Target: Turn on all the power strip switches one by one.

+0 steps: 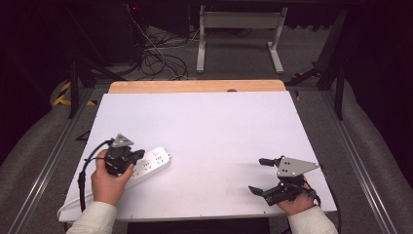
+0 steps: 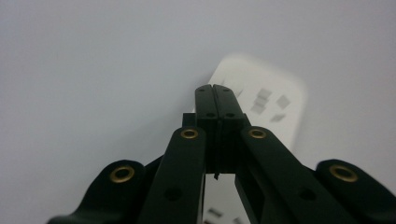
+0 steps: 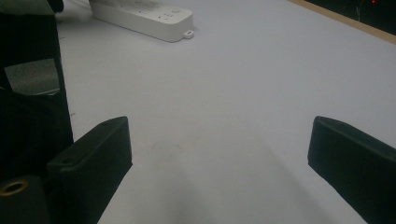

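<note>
A white power strip (image 1: pixel 152 163) lies on the white table (image 1: pixel 204 122) at the front left, its sockets facing up. My left gripper (image 1: pixel 140 155) is held just above the strip's near end, its jaws pressed together with nothing between them. In the left gripper view the shut jaws (image 2: pixel 215 89) point at the blurred strip (image 2: pixel 268 100) beyond them. My right gripper (image 1: pixel 260 175) rests low at the front right, jaws spread wide and empty. In the right gripper view its gap (image 3: pixel 219 140) faces bare table, with the strip (image 3: pixel 149 16) far off at the top left.
The strip's white cord (image 1: pixel 68 207) trails off the table's front left corner. A wooden edge (image 1: pixel 195 86) borders the far side. Beyond it, cables (image 1: pixel 156 58) lie on the floor beside a grey metal stand (image 1: pixel 238 39).
</note>
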